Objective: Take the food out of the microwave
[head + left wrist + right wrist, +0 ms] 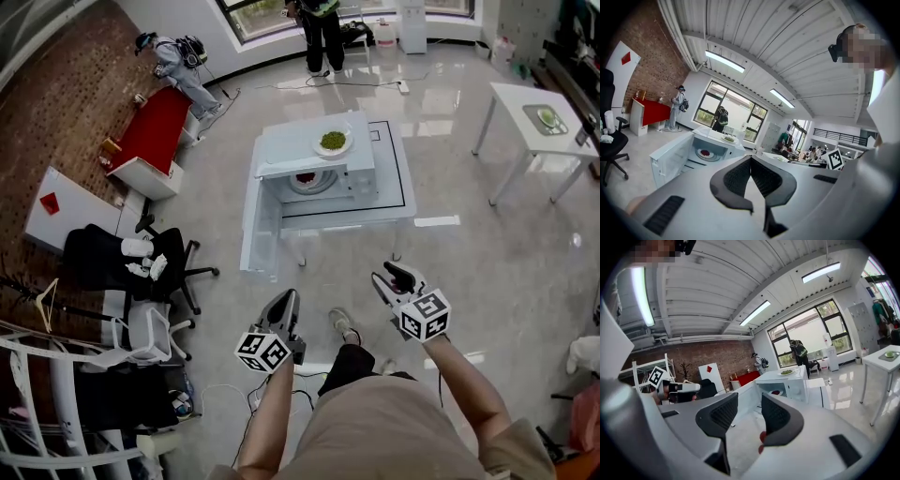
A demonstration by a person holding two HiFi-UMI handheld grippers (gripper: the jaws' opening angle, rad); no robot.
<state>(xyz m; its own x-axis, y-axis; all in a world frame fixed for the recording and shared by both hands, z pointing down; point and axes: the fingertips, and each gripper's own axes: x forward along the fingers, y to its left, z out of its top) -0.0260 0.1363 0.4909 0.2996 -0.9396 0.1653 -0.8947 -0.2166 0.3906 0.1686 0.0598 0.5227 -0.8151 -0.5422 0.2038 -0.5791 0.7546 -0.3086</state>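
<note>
Left gripper (750,158): curved black jaws, ribbed pads, tips touching, nothing between them. Right gripper (750,397): same pads, jaws partway apart, empty, only floor showing through the gap. Both are near, well apart from the microwave (323,164).

One microwave: white, boxy, on a low white platform (394,202), door (253,220) swung open to the left.

Two round white plates at it: plate of red food (306,178) inside the cavity, plate of green food (333,142) on top. Third plate (548,116), green contents, on the square white table (520,103) far right.

Floor (487,272) is glossy grey. Brick wall (56,84) on the left is rough.
</note>
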